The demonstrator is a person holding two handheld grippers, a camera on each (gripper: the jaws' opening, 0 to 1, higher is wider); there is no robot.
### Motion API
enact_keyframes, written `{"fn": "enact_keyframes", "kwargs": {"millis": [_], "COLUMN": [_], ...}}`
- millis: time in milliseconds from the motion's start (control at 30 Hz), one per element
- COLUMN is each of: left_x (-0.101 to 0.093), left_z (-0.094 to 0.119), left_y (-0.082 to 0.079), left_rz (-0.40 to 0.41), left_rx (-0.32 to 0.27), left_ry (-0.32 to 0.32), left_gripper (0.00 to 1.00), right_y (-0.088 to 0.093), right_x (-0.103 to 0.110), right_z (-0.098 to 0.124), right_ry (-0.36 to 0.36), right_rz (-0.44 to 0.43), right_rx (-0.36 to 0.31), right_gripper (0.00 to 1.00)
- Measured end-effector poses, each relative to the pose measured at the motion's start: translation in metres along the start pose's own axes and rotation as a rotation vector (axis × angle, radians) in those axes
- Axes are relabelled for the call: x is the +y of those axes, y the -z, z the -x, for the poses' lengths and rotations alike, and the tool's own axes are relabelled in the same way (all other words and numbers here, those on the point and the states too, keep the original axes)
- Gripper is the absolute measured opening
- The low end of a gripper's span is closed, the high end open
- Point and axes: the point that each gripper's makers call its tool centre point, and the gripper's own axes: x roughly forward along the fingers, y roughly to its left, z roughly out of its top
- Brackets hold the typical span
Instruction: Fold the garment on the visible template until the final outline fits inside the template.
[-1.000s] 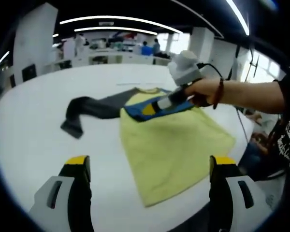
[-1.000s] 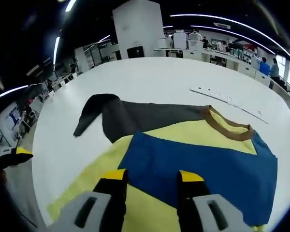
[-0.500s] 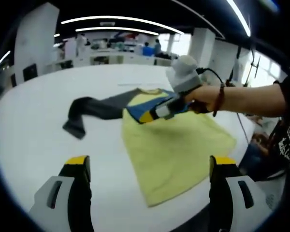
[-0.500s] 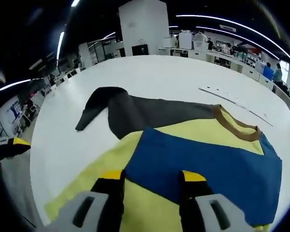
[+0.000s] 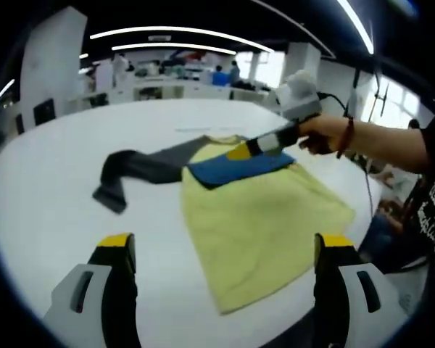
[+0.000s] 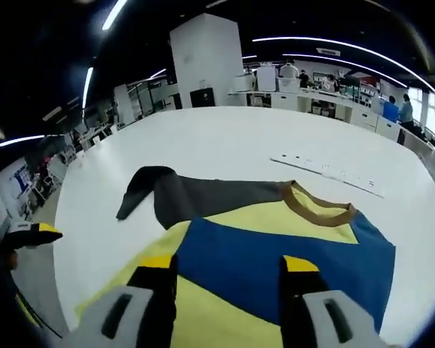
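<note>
In the left gripper view I see my left gripper low in the picture, its two yellow-tipped jaws standing wide apart with nothing between them, held above the near edge of the white table. The shirt lies flat on the table ahead of the jaws. Its yellow body runs toward me, hem nearest, and the brown collar points away to the far side. One dark grey sleeve stretches out to the left in this view and ends in a crumpled cuff. A blue band lies across the chest. The right gripper comes in from the right, held in a hand, its tip above the blue band near the collar. I cannot tell from here whether it touches the cloth.

In the right gripper view the right gripper rises from the bottom, jaws parted moderately, empty, with the blue band showing between and beyond them. The shirt lies with its collar toward the upper right and its grey sleeve running off to the left. A white strip rests on the table beyond the collar, apart from it. A yellow tip of the left gripper shows at the left edge.
</note>
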Motion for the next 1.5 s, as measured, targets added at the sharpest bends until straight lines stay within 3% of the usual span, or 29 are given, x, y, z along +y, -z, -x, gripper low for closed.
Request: {"fn": "enact_keyframes", "kwargs": {"millis": [333, 800, 1100, 1500], "left_x": [-0.002, -0.002, -0.005, -0.005], "left_z": [-0.001, -0.001, -0.003, -0.005], "left_y": [0.0, -0.004, -0.006, -0.004], "left_rz": [-0.008, -0.025, -0.023, -0.027], "left_rx": [0.002, -0.004, -0.003, 0.009], "left_ry": [0.006, 0.006, 0.007, 0.009], "left_gripper": [0.99, 0.99, 0.99, 0.97], "right_y": [0.012, 0.054, 0.075, 0.097], "right_x": [-0.054, -0.12, -0.14, -0.151], "right_z": [0.035, 0.081, 0.095, 0.096], "right_ry": [0.089, 0.194, 0.227, 0.245], "right_rz": [-0.043, -0.096, -0.091, -0.097], "right_rx": [-0.02, -0.004, 0.013, 0.056], "right_gripper": [0.55, 0.49, 0.33, 0.22]}}
